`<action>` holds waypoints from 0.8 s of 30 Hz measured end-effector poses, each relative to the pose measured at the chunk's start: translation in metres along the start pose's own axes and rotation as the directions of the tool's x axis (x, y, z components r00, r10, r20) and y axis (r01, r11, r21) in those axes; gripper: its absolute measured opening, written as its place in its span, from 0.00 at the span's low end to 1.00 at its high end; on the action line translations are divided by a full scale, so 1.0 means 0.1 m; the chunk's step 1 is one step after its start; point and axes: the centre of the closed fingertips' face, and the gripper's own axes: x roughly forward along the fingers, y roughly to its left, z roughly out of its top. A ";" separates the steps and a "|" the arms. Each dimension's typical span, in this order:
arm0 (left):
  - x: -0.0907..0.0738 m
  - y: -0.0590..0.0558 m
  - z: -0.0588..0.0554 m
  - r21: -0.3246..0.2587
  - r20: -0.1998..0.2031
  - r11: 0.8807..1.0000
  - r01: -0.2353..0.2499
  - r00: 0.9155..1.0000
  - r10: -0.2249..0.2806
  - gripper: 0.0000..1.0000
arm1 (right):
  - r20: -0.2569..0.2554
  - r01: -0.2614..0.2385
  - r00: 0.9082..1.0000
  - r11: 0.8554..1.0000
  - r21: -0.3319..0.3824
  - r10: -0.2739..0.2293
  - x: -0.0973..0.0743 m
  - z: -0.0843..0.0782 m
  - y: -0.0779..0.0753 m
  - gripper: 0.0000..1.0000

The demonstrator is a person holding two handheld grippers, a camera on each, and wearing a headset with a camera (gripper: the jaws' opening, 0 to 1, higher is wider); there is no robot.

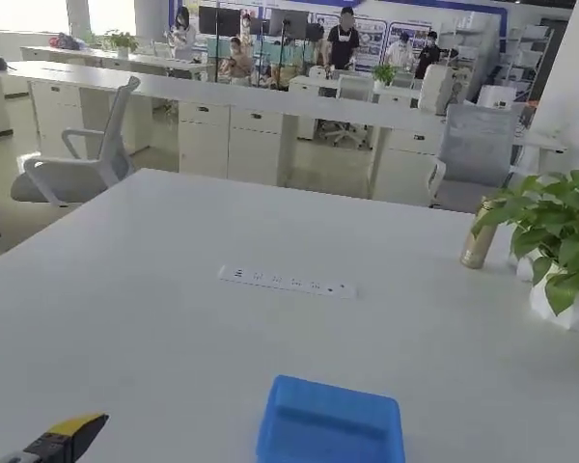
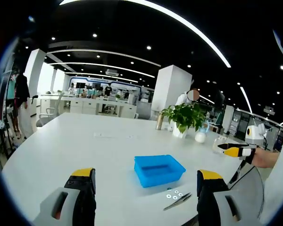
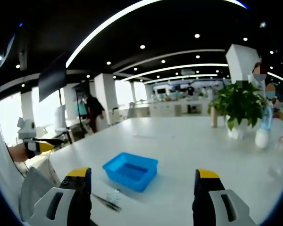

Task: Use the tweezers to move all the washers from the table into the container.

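Observation:
The blue container (image 1: 330, 424) sits on the white table (image 1: 174, 318) near its front edge. In the left gripper view the container (image 2: 159, 169) lies ahead, with a few small washers (image 2: 173, 193) and the metal tweezers (image 2: 177, 201) on the table just in front of it. My left gripper (image 2: 146, 188) is open and holds nothing. My right gripper (image 3: 142, 188) is also open and holds nothing, facing the container (image 3: 130, 170), the tweezers (image 3: 106, 201) and the washers (image 3: 114, 194). A gripper's yellow fingertip (image 1: 77, 426) shows at the bottom left of the head view.
A white power strip (image 1: 288, 282) lies mid-table. A gold bottle (image 1: 480, 236) and a potted plant (image 1: 555, 241) stand at the right edge. Office chairs (image 1: 72, 164), desks and people are beyond the table.

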 end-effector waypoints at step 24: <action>0.00 0.00 0.01 -0.002 -0.006 1.000 0.001 1.000 -0.001 0.88 | 0.034 -0.006 0.999 1.000 0.024 0.006 0.02 0.09 0.02 0.84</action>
